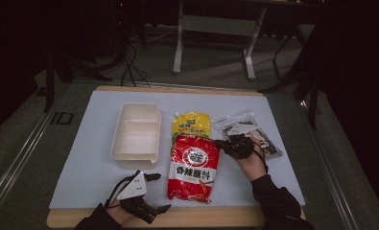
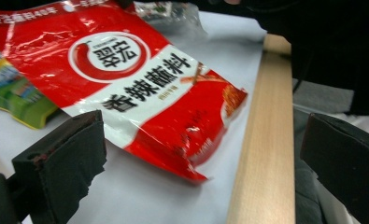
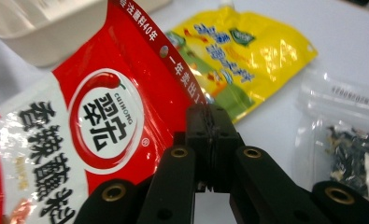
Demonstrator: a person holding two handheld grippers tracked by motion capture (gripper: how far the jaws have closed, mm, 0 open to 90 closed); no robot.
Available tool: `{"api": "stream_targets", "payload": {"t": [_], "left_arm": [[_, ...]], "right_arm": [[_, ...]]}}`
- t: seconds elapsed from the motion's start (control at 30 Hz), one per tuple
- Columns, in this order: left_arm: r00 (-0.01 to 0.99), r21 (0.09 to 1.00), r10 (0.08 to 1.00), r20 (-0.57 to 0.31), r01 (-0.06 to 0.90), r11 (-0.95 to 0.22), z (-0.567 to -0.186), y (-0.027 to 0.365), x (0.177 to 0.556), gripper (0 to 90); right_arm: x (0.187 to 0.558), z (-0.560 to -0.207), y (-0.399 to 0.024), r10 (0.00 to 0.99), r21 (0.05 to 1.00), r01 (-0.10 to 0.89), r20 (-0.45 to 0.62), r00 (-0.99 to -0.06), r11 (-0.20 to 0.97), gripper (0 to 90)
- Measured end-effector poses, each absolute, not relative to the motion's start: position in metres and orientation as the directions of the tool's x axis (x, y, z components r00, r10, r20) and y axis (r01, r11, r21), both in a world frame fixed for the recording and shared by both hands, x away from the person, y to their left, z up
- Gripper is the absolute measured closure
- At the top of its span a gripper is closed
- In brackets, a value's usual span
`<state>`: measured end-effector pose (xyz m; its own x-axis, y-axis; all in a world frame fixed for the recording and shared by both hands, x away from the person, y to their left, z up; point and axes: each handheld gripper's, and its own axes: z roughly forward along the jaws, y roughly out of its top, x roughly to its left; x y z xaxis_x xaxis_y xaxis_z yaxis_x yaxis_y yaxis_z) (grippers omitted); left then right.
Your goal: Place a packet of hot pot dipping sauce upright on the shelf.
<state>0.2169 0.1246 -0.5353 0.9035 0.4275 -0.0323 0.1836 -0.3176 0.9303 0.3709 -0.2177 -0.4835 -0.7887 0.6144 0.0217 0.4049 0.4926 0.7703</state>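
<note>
Up close, right tongs (image 3: 211, 122) pinch red pouch (image 3: 102, 116) edge.

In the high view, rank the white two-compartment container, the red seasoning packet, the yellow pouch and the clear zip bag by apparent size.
1. Red seasoning packet and white two-compartment container: too alike to rank.
2. Clear zip bag, partly hidden by the right gripper.
3. Yellow pouch, partly under the red packet.

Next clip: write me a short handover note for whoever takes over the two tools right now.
Right tool: shut on the upper right edge of the red seasoning packet, that corner tipped up.
Left tool: open, holding nothing, near the table's front edge beside the packet.
Yellow pouch lies partly under the packet; white two-compartment tray sits to its left, clear bag to the right.
Done: packet gripped.
Left: probably carrying it to the tray.
</note>
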Motion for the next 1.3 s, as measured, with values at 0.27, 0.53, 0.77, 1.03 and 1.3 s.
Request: {"api": "stream_targets", "payload": {"t": [0.27,0.53,0.77,1.03,1.3], "left_arm": [[0.883,0.924,0.467,-0.038,0.208,-0.320,-0.517,0.122,0.216,1.4],[0.871,0.909,0.489,-0.043,0.237,-0.343,-0.503,0.120,0.219,1.4],[0.868,0.910,0.495,-0.034,0.232,-0.344,-0.490,0.116,0.228,3.8],[0.883,0.915,0.468,-0.041,0.222,-0.338,-0.479,0.111,0.246,22.2],[0.936,0.892,0.351,-0.032,0.185,-0.412,-0.479,0.092,0.249,66.2]], "right_arm": [[0.348,-0.448,-0.214,0.572,0.817,0.316,-0.020,-0.820,0.483,89.4],[0.316,-0.419,-0.210,0.512,0.854,0.227,-0.053,-0.857,0.468,89.5],[0.290,-0.403,-0.209,0.466,0.870,0.164,-0.083,-0.881,0.465,89.4],[0.273,-0.393,-0.205,0.425,0.878,0.120,-0.101,-0.900,0.463,89.4],[0.263,-0.386,-0.202,0.393,0.881,0.093,-0.110,-0.913,0.464,89.4]]}}
